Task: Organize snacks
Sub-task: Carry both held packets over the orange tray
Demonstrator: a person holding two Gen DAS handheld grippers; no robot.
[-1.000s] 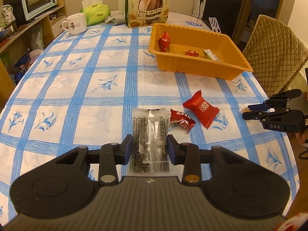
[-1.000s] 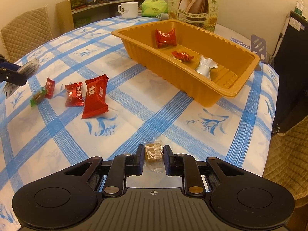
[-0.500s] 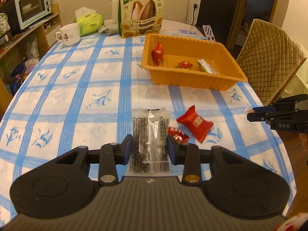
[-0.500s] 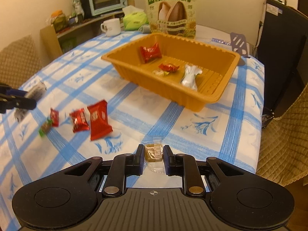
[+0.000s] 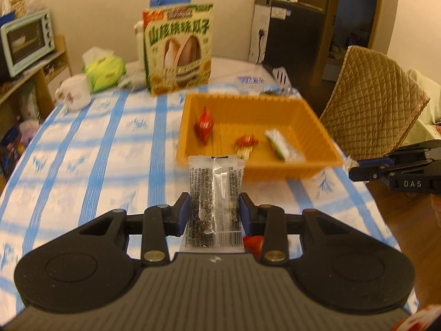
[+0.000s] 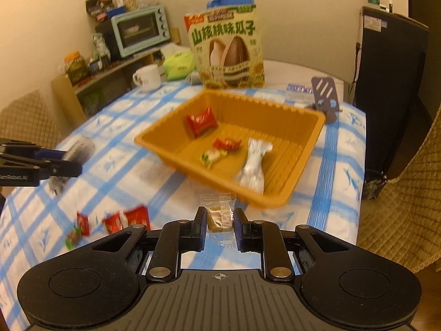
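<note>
Sitting clamped between the jaws: seed packet (image 5: 215,193).

Orange tray (image 5: 303,111), blue-checked tablecloth (image 5: 110,143)

A home dining room: a surface (image 5: 82,149) under a blue-checked floral cloth, quilt-covered chairs (image 5: 372,110), a mint toaster oven (image 6: 140,30) on a cluttered wooden shelf (image 6: 91,85), a mug (image 6: 147,77) and a tissue pack (image 5: 106,72).
</note>
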